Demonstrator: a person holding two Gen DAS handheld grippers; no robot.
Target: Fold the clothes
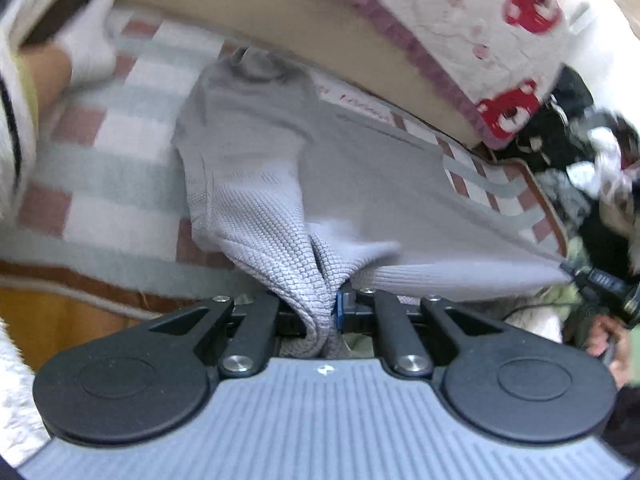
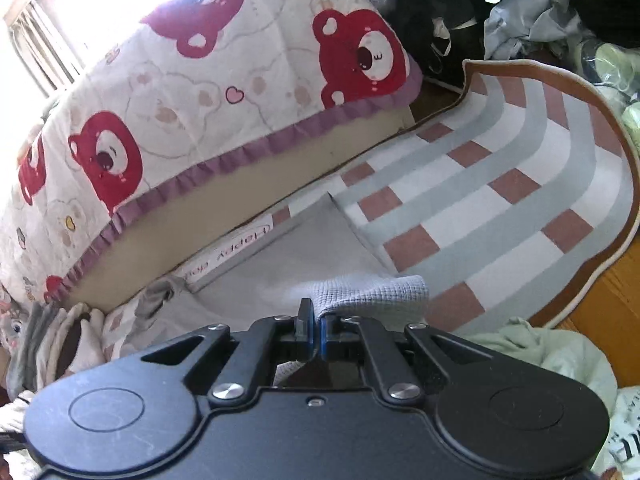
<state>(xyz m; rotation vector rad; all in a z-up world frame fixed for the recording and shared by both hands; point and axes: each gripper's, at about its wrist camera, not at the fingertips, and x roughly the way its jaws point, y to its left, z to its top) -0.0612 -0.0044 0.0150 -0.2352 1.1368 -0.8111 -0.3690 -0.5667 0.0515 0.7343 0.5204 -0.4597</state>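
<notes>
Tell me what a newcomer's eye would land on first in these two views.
First, the pale grey knit garment, bunched and pinched in the left claw low in the left view, its other edge pinched by the right claw. Next, the white bedspread with red bears fills the upper left of the right view. Under the garment lies a grey, white and pink checked rug.
</notes>
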